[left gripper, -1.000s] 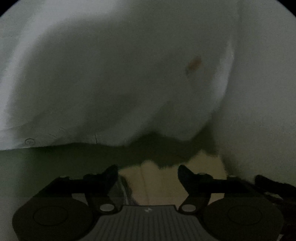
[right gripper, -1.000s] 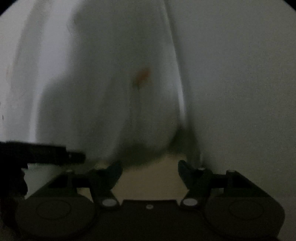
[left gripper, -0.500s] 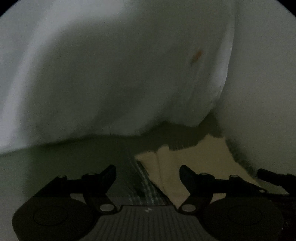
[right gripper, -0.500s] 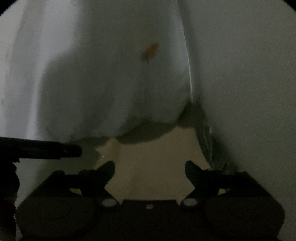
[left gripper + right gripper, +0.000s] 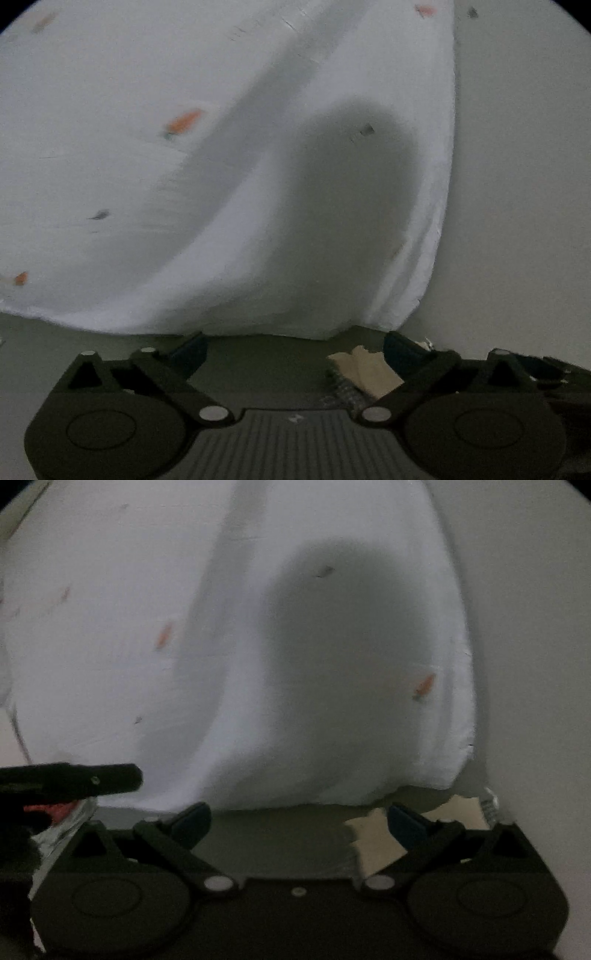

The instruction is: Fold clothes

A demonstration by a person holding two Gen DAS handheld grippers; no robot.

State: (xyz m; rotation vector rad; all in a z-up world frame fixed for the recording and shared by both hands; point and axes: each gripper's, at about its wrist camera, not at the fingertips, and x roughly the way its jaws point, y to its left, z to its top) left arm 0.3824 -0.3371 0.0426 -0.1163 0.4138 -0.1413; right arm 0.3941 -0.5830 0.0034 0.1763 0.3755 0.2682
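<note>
My left gripper (image 5: 295,350) and right gripper (image 5: 299,821): jaws opening, nothing between them; white garment (image 5: 258,184) lies just ahead.

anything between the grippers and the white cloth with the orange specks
Nothing visible does. In both wrist views the white cloth lies just ahead of the left gripper and the right gripper, with only bare surface before its near edge. Both sets of jaws are opening, and nothing is between them.
</note>
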